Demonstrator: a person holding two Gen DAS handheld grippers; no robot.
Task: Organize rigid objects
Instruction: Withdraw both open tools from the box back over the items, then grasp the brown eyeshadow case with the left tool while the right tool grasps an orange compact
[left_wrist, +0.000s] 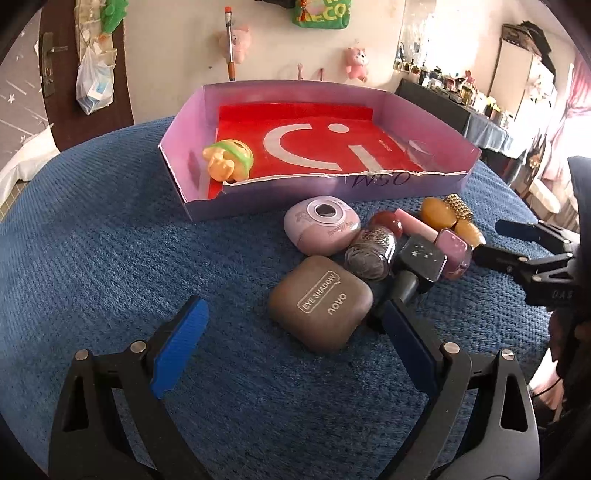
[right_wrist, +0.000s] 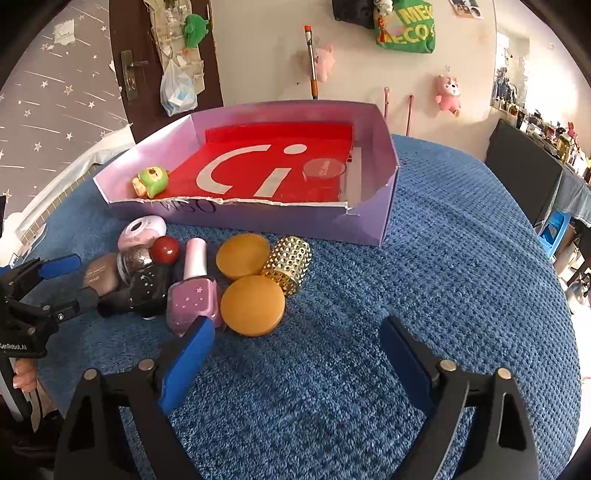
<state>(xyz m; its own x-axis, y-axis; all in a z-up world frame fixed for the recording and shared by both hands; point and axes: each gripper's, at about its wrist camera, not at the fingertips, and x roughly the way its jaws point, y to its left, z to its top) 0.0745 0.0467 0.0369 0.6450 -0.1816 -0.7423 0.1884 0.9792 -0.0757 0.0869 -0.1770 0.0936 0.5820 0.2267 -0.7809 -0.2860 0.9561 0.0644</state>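
On the blue cloth lies a cluster of small items. A brown eye shadow case (left_wrist: 320, 307) lies between the fingertips of my open left gripper (left_wrist: 293, 308), and the pads do not press on it. Behind it are a pink round compact (left_wrist: 322, 225), a black starry bottle (left_wrist: 421, 264) and a pink nail polish bottle (right_wrist: 192, 295). My right gripper (right_wrist: 295, 326) is open over the cloth, just short of an amber disc (right_wrist: 253, 304). A second amber disc (right_wrist: 243, 260) and a gold studded cylinder (right_wrist: 290, 264) lie beyond it.
A shallow purple box (right_wrist: 384, 206) with a red sheet stands behind the cluster. It holds a green and yellow toy (right_wrist: 151, 181) and a clear round case (right_wrist: 324, 168). The blue cloth (right_wrist: 443, 277) lies bare to the right. A hand (right_wrist: 24, 376) holds the left gripper.
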